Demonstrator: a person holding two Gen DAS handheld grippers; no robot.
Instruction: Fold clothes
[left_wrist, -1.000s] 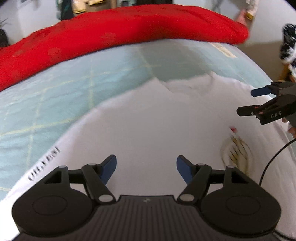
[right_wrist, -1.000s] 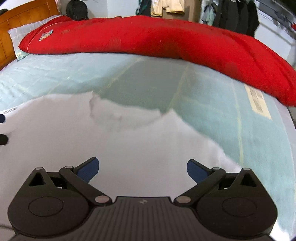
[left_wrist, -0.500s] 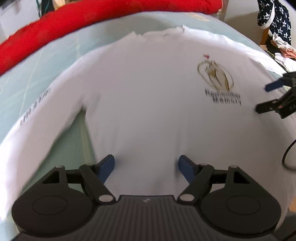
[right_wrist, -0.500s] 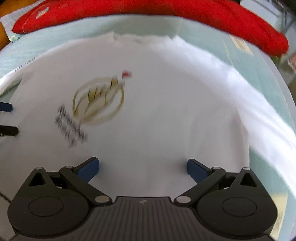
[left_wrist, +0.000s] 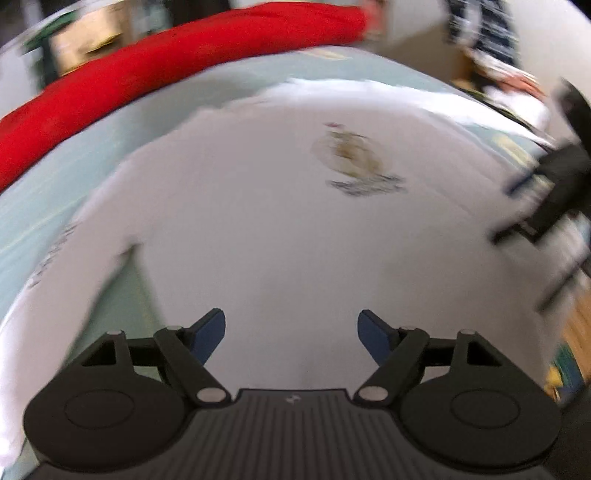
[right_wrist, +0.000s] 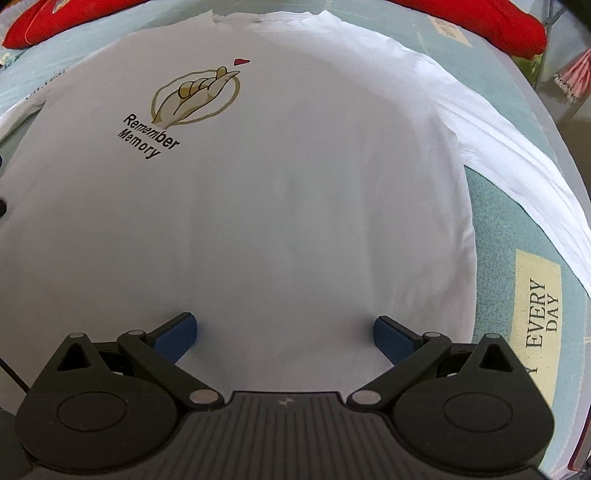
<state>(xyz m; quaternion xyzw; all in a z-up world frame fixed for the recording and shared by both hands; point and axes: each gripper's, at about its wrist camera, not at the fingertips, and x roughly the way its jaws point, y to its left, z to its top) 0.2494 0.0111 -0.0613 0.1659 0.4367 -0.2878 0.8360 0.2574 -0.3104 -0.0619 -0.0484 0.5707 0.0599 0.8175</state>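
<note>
Both my tools have drawn back toward the bed's near edge; left tool and right tool gape empty; the shirt lies spread flat, print up, sleeves out, unfolded.

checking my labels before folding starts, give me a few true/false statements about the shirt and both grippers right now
1. The white shirt lies spread flat, print side up. True.
2. The right gripper is shut on the hem. False: its jaws stand wide apart, holding nothing.
3. The print reads "Remember Memory". True.
4. The left gripper grips a sleeve. False: it is open over the shirt body.
5. The red blanket covers the shirt. False: it lies beyond the collar, on the bed.
</note>
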